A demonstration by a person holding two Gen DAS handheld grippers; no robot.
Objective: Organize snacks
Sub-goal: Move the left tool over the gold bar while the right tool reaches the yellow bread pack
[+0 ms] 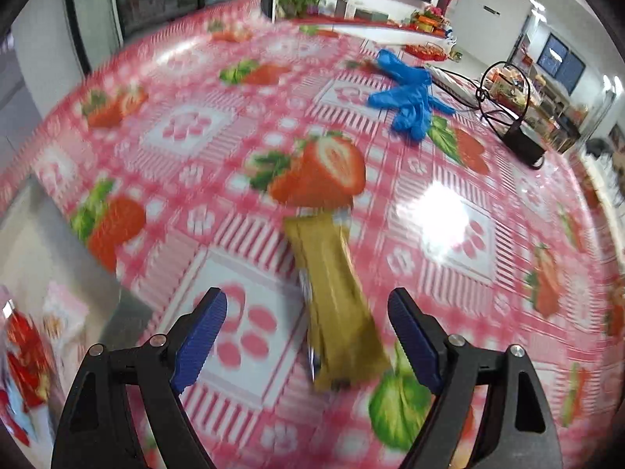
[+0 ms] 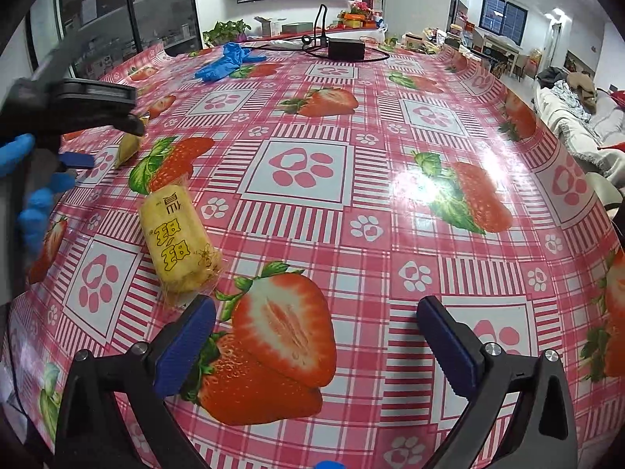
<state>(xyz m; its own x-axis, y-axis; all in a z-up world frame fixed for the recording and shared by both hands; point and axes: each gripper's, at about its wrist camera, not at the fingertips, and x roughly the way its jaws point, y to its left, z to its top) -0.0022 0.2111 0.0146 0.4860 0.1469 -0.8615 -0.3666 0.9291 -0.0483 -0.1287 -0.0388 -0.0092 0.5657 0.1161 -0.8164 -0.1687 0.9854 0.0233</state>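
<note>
The left gripper point(image 1: 308, 320) hangs over the strawberry-print tablecloth point(image 1: 187, 136) with its jaws spread wide and nothing between the pads. A long gold snack bar point(image 1: 336, 297) lies flat on the cloth in the gap between the two blue fingers point(image 1: 201, 336), touching neither; this view is blurred, so its printing cannot be read.

The right gripper point(image 2: 316, 332) is also spread wide and empty, low over the cloth. A yellow snack pack point(image 2: 177, 240) with black characters lies on the table ahead and to the left of its left finger, close to the tip but apart from it. Farther left, the other gripper shows at the frame edge, with a yellow wrapper point(image 2: 129, 146) just beside it and a blue-gloved hand point(image 2: 33, 203) behind.

At the far side of the table lie loose blue gloves point(image 1: 410, 93) and a black power brick point(image 2: 345, 47) with its cable. No snack container shows clearly in either view; red packaging point(image 1: 23, 355) sits blurred below the table's left edge.
</note>
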